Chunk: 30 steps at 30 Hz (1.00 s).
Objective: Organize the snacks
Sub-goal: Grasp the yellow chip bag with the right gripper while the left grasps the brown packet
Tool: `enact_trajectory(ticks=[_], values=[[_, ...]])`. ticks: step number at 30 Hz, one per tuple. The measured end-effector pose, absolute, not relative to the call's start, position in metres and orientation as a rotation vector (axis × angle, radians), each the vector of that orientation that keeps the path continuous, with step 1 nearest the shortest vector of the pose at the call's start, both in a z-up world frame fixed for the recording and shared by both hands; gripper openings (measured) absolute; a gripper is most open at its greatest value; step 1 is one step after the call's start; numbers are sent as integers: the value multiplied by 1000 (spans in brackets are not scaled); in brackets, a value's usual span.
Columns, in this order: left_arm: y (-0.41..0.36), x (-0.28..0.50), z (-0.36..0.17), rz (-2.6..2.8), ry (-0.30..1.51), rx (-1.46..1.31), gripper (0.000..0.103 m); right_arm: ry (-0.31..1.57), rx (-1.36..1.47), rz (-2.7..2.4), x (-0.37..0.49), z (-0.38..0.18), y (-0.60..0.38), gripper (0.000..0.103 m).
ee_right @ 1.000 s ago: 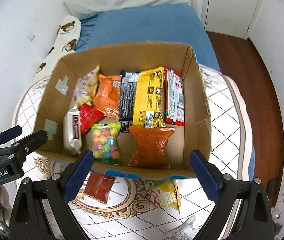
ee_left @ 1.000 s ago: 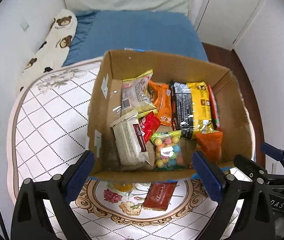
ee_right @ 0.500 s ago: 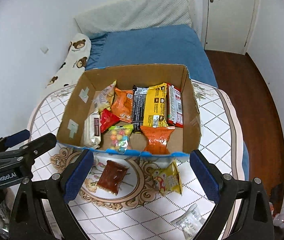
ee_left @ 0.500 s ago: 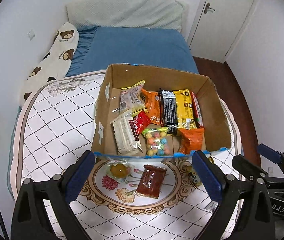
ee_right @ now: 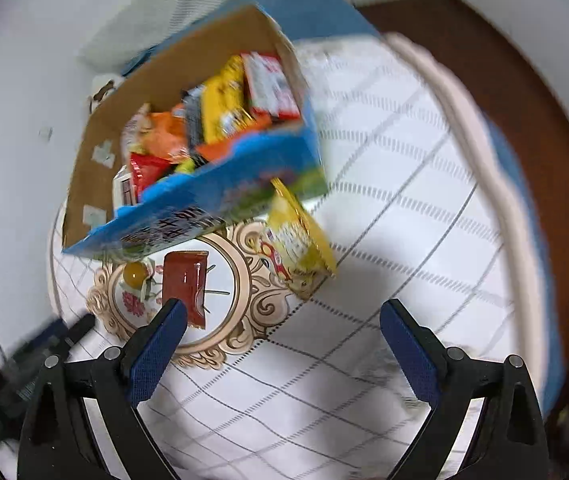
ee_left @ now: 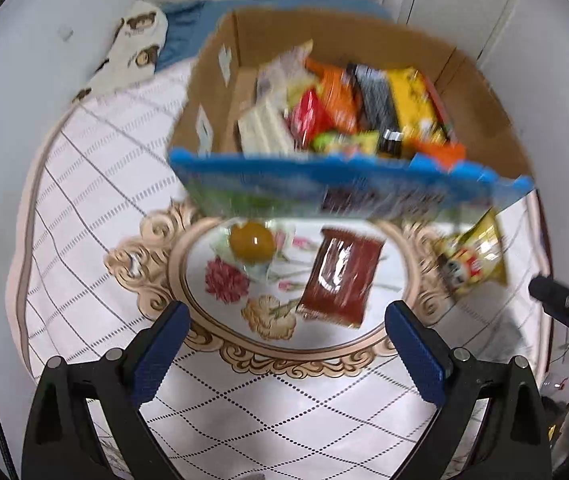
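An open cardboard box with a blue printed front holds several snack packs. On the tablecloth in front of it lie a dark red packet, a clear-wrapped yellow round snack and a yellow bag leaning at the box's right corner. My left gripper is open and empty, just short of the red packet. My right gripper is open and empty too, near the yellow bag. Both views are blurred.
The white tablecloth with a dotted diamond pattern covers a round table. A bed with a blue sheet and a bear-print pillow lies behind. Brown floor shows at the right. The right gripper's tip pokes in at the left view's edge.
Both grippers have dropped lower and closer to the table, in front of the box. The right view has swung to the right. Both stay open and empty.
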<state>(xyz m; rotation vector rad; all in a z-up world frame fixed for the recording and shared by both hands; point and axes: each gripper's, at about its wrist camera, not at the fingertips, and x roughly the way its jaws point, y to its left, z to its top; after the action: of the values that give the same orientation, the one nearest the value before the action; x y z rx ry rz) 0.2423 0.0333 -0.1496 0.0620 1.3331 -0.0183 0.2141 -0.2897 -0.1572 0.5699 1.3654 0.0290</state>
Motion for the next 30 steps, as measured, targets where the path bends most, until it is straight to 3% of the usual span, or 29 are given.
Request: enact_trajectory(ticks=[7, 9, 12, 23, 24, 25, 27, 30], values=[[22, 253, -185, 32, 1342, 165, 100, 1366, 618, -73, 244, -217, -271, 85], [18, 258, -190, 31, 1346, 184, 100, 1389, 624, -94, 252, -232, -269, 65], [8, 267, -201, 6, 1373, 207, 100, 1388, 681, -77, 253, -245, -272, 48], [-11, 288, -251, -143, 1521, 166, 100, 1380, 551, 15, 214, -219, -271, 45], [-12, 289, -254, -150, 1526, 161, 96, 1378, 548, 17, 211, -218, -270, 45], [-12, 290, -259, -157, 1531, 148, 81, 1376, 544, 19, 208, -216, -271, 45], [-12, 292, -265, -152, 1541, 143, 62, 1378, 539, 23, 204, -214, -269, 45], [-10, 289, -264, -170, 1528, 130, 54, 1382, 539, 35, 201, -214, -266, 45]])
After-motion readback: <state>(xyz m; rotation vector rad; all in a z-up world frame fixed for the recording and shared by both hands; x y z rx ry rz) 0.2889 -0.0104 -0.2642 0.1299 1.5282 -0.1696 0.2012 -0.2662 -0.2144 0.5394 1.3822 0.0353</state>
